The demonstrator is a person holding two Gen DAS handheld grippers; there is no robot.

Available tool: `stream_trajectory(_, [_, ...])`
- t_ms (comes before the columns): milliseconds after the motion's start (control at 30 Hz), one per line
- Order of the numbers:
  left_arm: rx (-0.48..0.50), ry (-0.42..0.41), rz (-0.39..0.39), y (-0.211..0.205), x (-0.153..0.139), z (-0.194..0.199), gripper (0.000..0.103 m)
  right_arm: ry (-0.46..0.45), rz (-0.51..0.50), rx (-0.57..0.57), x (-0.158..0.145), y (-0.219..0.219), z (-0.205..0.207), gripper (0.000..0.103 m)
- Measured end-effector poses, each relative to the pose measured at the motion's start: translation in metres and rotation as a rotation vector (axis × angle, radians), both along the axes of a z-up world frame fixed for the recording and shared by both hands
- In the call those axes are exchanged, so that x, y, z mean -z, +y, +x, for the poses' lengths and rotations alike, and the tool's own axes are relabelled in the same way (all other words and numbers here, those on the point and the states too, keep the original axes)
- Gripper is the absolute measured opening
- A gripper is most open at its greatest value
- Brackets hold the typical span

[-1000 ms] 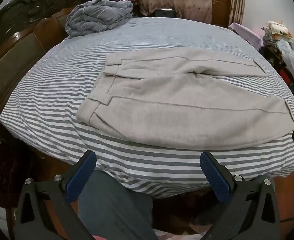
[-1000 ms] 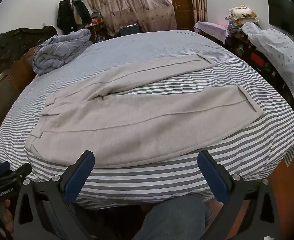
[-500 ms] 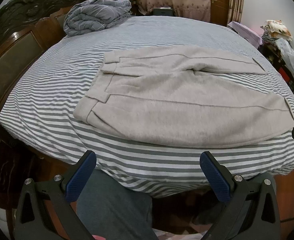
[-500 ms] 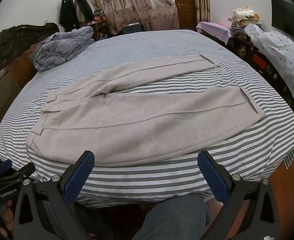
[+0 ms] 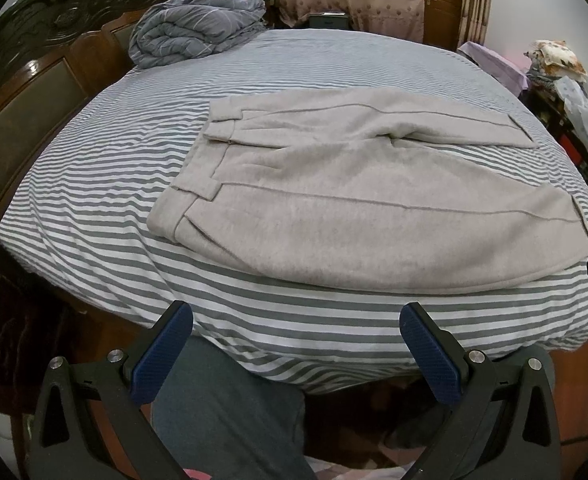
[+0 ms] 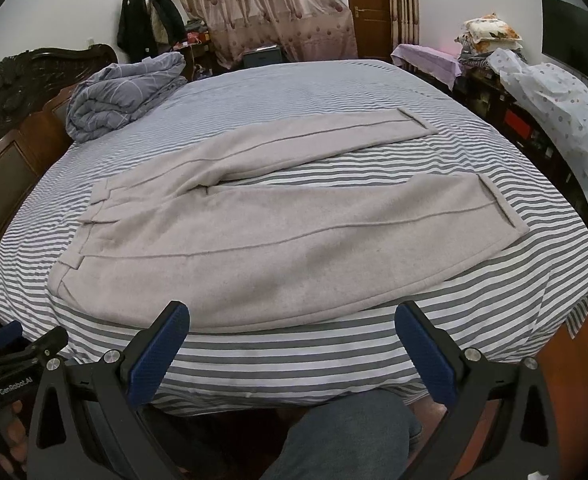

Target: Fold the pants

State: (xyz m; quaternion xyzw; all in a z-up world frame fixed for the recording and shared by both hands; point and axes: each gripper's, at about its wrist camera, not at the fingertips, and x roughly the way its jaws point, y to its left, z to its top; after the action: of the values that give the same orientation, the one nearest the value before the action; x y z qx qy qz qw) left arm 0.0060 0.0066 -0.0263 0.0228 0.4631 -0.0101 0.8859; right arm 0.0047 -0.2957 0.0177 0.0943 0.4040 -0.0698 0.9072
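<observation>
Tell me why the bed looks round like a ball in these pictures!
In both wrist views a fisheye lens bends straight edges, so the striped bed bulges and the corners go black. In the right wrist view the pants look sharp. The light is soft, with hardly any glare on them.
</observation>
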Motion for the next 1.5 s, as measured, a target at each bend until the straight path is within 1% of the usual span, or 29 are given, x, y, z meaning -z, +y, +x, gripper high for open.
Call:
stream_trajectory(767, [-0.003,0.012,0.008,-0.001,0.006,0.006,0.103,-0.006,0.009,-0.005,0.003,0.002,0.005,0.102])
stream_trajectory(1500, [-0.002,0.013,0.009,0.005,0.01,0.011,0.103,-0.006,0.018,-0.005,0.004,-0.005,0.012,0.102])
